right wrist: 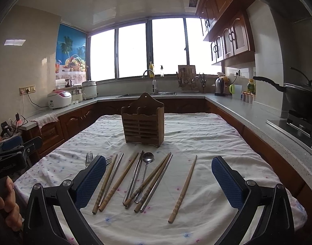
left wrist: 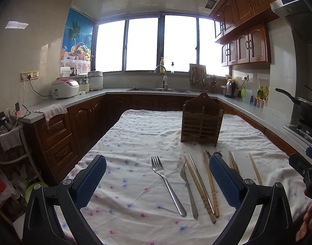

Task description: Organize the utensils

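Nearest the right wrist camera, the right gripper [right wrist: 159,180] hovers over the table with its blue-padded fingers [right wrist: 90,181] spread wide and nothing between them. The left gripper [left wrist: 158,180] is likewise released and empty, held low over the floral tablecloth [left wrist: 135,134].

Between the right gripper's fingers the utensils lie loose on the cloth, handles toward the camera: wooden chopsticks [right wrist: 119,180] and metal chopsticks [right wrist: 113,176] fanned and partly crossing, and a metal spoon [right wrist: 144,174] among them. One single wooden chopstick [right wrist: 183,189] lies apart to the right with bare cloth around it. In the left wrist view a fork [left wrist: 168,185] lies alone with open cloth to its left, and a second fork [left wrist: 188,192] rests just beside the chopsticks.

Beyond the utensils a strip of cloth is free, then the wooden utensil holder [right wrist: 143,120] stands upright, its slots empty as far as can be seen. The table's far edge lies behind it, with a gap before the kitchen counter [right wrist: 135,97] and sink.

At the left edge of the right wrist view, a hand [right wrist: 4,202] grips the other tool's handle.
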`<state>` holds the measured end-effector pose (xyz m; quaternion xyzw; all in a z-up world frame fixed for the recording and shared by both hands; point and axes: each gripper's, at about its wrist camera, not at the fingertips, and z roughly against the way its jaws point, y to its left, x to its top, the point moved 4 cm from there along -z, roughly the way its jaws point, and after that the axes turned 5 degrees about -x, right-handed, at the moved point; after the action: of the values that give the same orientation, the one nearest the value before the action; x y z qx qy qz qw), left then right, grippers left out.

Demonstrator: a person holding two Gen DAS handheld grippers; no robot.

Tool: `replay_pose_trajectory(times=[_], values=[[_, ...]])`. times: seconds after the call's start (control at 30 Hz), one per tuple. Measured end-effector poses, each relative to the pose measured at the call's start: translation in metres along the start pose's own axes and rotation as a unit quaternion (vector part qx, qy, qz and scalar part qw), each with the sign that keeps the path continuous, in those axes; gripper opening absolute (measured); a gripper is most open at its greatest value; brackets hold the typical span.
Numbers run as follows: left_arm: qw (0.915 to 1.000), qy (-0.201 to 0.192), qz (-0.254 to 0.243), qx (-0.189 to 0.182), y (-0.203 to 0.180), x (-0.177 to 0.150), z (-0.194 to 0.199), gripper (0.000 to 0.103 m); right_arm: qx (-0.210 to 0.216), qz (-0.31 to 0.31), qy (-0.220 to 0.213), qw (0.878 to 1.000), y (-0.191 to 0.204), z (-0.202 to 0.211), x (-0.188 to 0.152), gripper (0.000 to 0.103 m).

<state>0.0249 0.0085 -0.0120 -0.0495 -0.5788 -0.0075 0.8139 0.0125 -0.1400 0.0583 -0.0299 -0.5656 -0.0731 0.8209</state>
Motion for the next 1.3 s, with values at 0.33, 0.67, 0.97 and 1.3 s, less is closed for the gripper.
replay_pose_trajectory(times=[0.33,0.67,0.97,1.3], values=[[1.0000,0.001,0.000,-0.002,-0.001,0.001,-0.001,0.102,0.001,-0.002,-0.001,1.000,0.001,0.000,0.001,0.103],[1.0000,-0.002,-0.001,-0.002,0.000,0.002,0.001,0.102,0.002,-0.003,-0.001,1.000,0.001,0.000,0.001,0.103],[1.0000,0.002,0.000,-0.004,-0.001,0.001,-0.002,0.102,0.003,-0.006,0.002,1.000,0.002,0.000,0.000,0.103],[0.9995,0.025,0.001,-0.021,-0.001,0.003,-0.017,0.102,0.002,-0.018,0.022,1.000,-0.008,-0.015,-0.003,0.103]])
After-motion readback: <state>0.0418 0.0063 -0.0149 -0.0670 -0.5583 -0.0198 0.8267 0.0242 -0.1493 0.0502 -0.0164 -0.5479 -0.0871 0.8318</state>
